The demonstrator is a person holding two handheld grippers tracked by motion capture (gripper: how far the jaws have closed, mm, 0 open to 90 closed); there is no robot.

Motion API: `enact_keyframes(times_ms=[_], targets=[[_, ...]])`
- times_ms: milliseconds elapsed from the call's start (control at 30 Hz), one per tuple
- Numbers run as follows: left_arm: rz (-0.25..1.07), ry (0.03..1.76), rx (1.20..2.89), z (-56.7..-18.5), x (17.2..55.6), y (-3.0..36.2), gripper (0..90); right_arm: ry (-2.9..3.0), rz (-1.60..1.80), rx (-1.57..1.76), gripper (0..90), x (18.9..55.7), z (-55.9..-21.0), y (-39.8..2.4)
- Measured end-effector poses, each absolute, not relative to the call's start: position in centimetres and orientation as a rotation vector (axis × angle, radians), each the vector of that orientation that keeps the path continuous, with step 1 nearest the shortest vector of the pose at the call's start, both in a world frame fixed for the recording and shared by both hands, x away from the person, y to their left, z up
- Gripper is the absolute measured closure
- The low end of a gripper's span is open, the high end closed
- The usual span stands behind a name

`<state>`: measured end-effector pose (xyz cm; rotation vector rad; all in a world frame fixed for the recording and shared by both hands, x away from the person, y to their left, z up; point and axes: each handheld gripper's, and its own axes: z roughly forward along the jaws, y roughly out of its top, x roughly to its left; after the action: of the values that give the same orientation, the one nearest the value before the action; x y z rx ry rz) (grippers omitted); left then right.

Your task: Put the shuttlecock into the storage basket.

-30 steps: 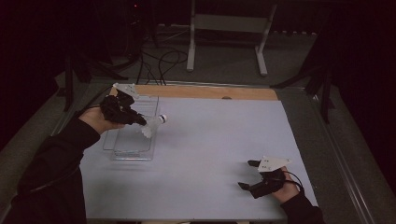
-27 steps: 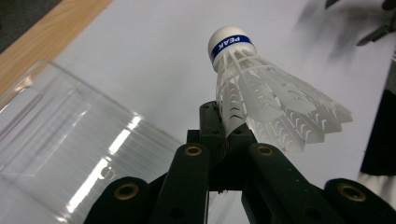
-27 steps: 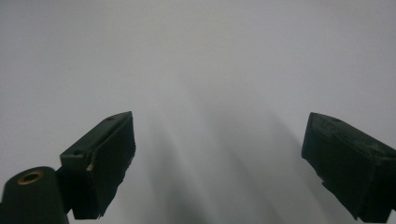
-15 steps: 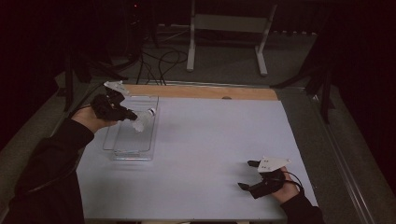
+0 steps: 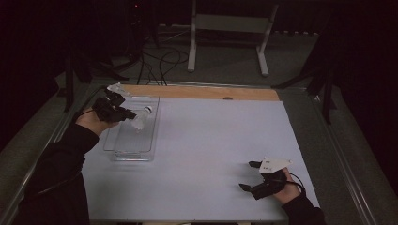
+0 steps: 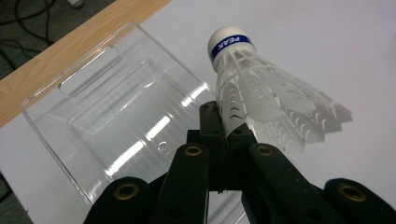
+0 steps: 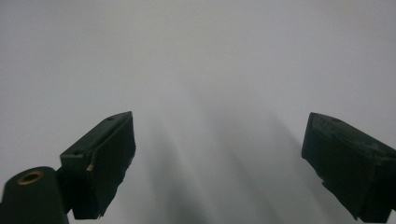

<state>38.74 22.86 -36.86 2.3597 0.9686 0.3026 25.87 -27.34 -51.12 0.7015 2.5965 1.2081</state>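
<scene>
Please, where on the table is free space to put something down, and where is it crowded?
The white sheet is bare between the clear tray and the right gripper, back to the wooden strip. Crowded: the far left, where the left gripper holds a shuttlecock over the tray.

Both arms wear dark long sleeves (image 5: pixel 61 159), and each hand grips a black claw, the left claw (image 6: pixel 224 135) built of flat black bars with brass-ringed screw holes, the right claw (image 5: pixel 250 176) topped by a pale three-cornered plate and trailing a thin black cable.
</scene>
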Motion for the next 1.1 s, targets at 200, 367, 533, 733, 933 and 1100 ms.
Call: enact_keyframes(times_ms=[200,367,533,733,933,1100], targets=[[0.361,1.005,2.333,-37.6,39.1,22.9,90.0,2.595,1.218,0.697,9.8,25.8,-51.1,-27.3],[0.377,1.023,2.318,-38.4,39.5,22.9,90.0,2.597,1.217,0.698,9.8,25.8,-51.1,-27.3],[0.388,1.063,2.3,-39.5,40.0,23.0,90.0,2.593,1.225,0.696,9.8,25.8,-51.0,-27.3],[0.38,1.097,2.279,-40.7,40.5,23.3,90.0,2.594,1.222,0.699,9.8,25.8,-51.0,-27.3],[0.367,1.097,2.281,-41.9,40.9,23.3,90.0,2.598,1.217,0.696,9.8,25.8,-51.0,-27.3],[0.359,1.115,2.291,-42.9,41.1,23.1,90.0,2.6,1.22,0.697,9.8,25.8,-51.0,-27.3]])
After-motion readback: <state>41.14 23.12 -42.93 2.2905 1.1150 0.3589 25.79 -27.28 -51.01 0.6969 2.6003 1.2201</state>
